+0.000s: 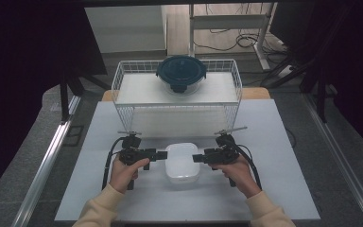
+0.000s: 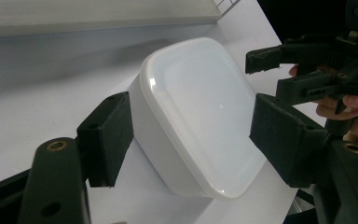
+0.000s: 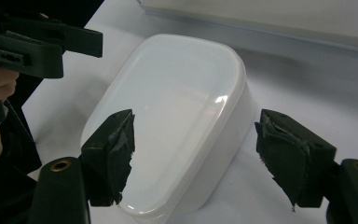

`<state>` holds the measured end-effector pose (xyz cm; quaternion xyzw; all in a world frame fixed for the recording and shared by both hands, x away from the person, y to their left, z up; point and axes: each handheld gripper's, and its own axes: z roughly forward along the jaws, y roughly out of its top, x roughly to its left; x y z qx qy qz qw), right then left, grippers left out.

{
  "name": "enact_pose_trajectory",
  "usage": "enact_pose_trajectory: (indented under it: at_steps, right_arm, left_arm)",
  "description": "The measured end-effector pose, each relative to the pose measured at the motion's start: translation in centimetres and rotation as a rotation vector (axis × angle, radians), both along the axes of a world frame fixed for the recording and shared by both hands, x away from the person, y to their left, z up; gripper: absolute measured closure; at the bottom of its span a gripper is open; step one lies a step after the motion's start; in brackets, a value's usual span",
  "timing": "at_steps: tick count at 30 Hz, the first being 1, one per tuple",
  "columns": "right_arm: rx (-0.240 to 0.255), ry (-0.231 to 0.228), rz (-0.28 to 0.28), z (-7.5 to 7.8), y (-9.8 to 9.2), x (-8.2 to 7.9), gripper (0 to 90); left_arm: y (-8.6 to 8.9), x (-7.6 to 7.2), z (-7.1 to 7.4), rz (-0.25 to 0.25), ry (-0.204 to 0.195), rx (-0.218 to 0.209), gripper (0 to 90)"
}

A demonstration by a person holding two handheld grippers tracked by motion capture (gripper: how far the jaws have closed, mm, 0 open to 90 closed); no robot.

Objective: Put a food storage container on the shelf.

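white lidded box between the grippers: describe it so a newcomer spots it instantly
Start at the white wire basket at the table's far side, then come toward the person along the table. The white container sits there between the left gripper and right gripper. Unlike the round dark-lidded container in the basket, it is all white, a rounded rectangle.

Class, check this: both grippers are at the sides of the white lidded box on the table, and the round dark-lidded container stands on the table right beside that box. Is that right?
Not quite. The round dark-lidded container stands on top of the white wire basket behind, not beside the white lidded box, as the high view shows. The left gripper and right gripper do flank the box.
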<state>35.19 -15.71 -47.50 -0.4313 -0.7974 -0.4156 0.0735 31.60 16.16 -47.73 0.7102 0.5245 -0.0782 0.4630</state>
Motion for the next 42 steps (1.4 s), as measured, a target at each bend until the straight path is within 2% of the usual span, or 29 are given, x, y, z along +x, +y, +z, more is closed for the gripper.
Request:
enact_pose_trajectory:
  at_steps: [5, 10, 16, 21, 23, 25, 27, 29, 32, 35, 42]
  right_arm:
    - [0.011, 0.024, 0.001, -0.5, 0.3, 0.1, 28.9]
    - [0.013, 0.045, 0.006, -1.0, 0.5, 0.2, 31.4]
    - [0.034, 0.08, 0.004, -1.3, 0.5, 0.2, 34.4]
    - [0.049, 0.116, -0.001, -1.7, 0.4, 0.2, 39.7]
    - [0.052, 0.128, 0.002, -1.7, 0.4, 0.1, 43.4]
    - [0.029, 0.123, -0.012, -1.7, 0.4, 0.0, 49.9]
    - [0.035, 0.133, -0.026, -1.7, 0.3, 0.0, 53.9]
    - [0.031, 0.12, -0.035, -1.4, 0.1, -0.1, 59.8]
    - [0.033, 0.119, -0.037, -1.2, -0.2, -0.3, 62.8]
    - [0.061, 0.13, -0.041, -1.1, -0.7, -0.5, 66.7]
    - [0.078, 0.106, -0.039, -0.6, -1.0, -0.9, 73.5]
  left_arm:
    - [-0.3, 0.1, -0.8, -0.002, 0.028, -0.017, 30.9]
    - [-0.9, 0.1, -1.2, -0.023, 0.044, -0.007, 32.5]
    - [-1.5, 0.0, -2.4, -0.027, 0.101, -0.045, 35.9]
    - [-1.9, -0.1, -2.7, -0.038, 0.11, -0.058, 41.9]
    - [-2.0, -0.2, -2.6, -0.03, 0.096, -0.032, 45.8]
    - [-2.0, -0.2, -2.6, -0.017, 0.101, -0.026, 50.6]
    - [-2.0, -0.3, -2.6, -0.012, 0.093, -0.014, 56.2]
    - [-1.9, -0.4, -2.4, -0.007, 0.088, -0.017, 58.9]
    - [-1.7, -0.6, -2.2, -0.015, 0.081, -0.016, 63.0]
    - [-1.7, -0.9, -1.8, -0.012, 0.07, -0.027, 66.8]
    - [-1.2, -1.5, -1.0, -0.01, 0.038, -0.047, 74.6]
